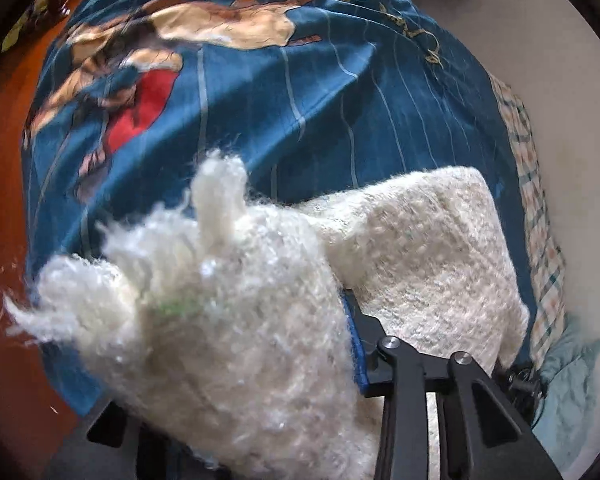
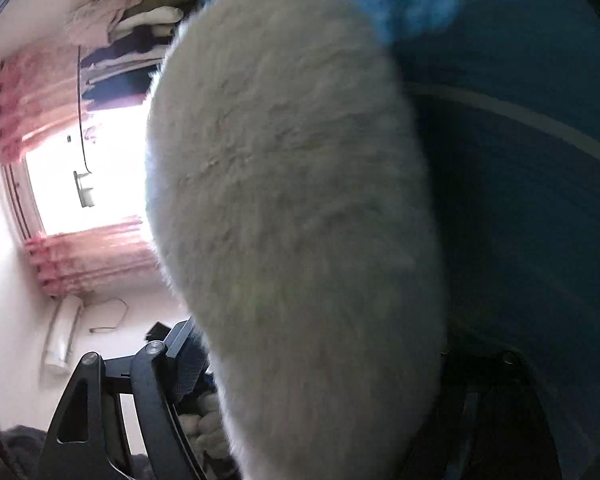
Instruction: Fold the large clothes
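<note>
A fluffy white garment [image 1: 420, 240] is seen clamped in the left gripper [image 1: 260, 360], its folded body lying toward two o'clock on the blue printed bedspread [image 1: 300, 100], while another bunch is pinched by the right gripper [image 2: 300, 360] (fingertips buried, contact judged).

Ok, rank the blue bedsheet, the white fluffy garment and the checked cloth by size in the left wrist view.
1. Bedsheet
2. Fluffy garment, though nearness to the camera inflates it
3. Checked cloth, only a strip showing

black claw [image 1: 284, 364] linkages with silver pivot screws.
</note>
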`<state>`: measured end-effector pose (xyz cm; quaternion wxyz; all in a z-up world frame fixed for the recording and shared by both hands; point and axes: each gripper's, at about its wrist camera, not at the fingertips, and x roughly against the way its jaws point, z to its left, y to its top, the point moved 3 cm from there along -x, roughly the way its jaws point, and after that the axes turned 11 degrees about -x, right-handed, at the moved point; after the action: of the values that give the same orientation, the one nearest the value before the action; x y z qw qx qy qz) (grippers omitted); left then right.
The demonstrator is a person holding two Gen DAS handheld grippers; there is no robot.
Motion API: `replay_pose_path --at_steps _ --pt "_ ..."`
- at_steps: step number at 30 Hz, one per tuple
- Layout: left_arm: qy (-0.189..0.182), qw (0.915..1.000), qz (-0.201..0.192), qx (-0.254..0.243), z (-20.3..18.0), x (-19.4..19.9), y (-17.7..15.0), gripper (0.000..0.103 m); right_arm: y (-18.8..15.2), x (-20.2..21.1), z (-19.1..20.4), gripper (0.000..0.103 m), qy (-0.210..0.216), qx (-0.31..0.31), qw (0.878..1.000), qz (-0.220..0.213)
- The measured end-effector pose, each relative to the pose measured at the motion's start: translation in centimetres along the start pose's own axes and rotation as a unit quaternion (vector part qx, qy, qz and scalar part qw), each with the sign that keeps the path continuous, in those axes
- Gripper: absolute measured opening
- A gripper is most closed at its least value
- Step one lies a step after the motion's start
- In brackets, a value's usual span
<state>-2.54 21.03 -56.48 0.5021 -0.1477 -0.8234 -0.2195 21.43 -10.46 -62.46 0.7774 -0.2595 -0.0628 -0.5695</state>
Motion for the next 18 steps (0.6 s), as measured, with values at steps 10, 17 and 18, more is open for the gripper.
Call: replay_pose_path --at_steps 10,17,18 --pt "-0.014 0.9980 0.001 -0.061 -3.7 2.9 5.4 0.025 -1.2 1.5 4.5 0.053 0.078 -0.053 0.994 -0.059" --pt "-0.080 0.9902 0.016 -0.113 -14.3 0.7 12.2 0.025 4.9 7.6 11.4 0.053 0.101 -0.047 0.983 -0.144" --pt "-0.098 0.9878 0.021 -0.119 -17.1 -0.3 13.5 0.025 6.0 8.5 12.3 0.053 0.101 -0.045 0.981 -0.157"
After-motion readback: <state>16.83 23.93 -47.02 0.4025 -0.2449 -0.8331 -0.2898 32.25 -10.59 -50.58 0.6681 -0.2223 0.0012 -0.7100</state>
